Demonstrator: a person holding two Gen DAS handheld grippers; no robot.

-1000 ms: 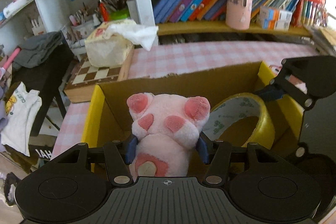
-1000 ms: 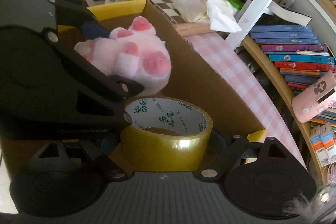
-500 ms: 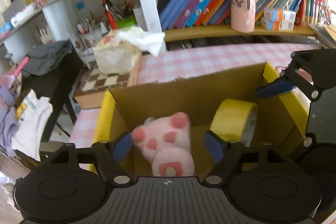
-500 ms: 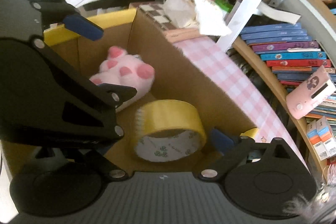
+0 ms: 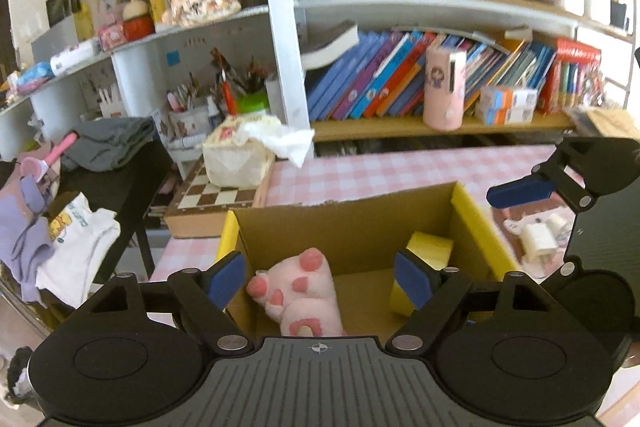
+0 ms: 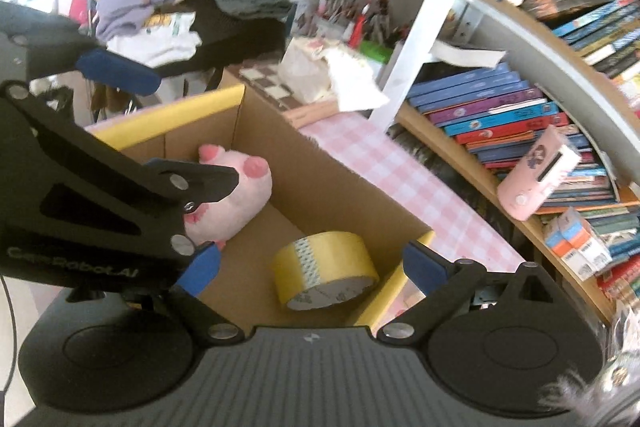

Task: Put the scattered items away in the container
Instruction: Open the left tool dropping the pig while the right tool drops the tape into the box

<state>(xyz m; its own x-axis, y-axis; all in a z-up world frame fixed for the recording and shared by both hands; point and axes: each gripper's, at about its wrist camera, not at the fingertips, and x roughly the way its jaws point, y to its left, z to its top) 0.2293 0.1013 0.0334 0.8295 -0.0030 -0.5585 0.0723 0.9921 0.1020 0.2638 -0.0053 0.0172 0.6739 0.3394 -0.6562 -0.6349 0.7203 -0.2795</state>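
A cardboard box [image 5: 352, 227] with yellow flaps stands on the pink checked table. A pink plush toy [image 5: 304, 291] lies inside it on the left, and a yellow tape roll [image 5: 424, 259] lies on its side on the right. My left gripper [image 5: 320, 279] is open and empty above the box's near edge. In the right wrist view the box [image 6: 352, 187], the plush [image 6: 244, 195] and the tape roll [image 6: 324, 267] show below my right gripper [image 6: 312, 271], which is open and empty above them. The left gripper's body hides part of the plush there.
A tissue box [image 5: 240, 163] sits on a chessboard [image 5: 216, 195] behind the cardboard box. A white charger [image 5: 536, 235] lies on the table to the right. Bookshelves [image 5: 400, 75] stand at the back. Clothes [image 5: 52, 235] lie piled at the left.
Both grippers opened and let go: the plush and the tape roll dropped into the box. Both grippers then rose and drew back above it.
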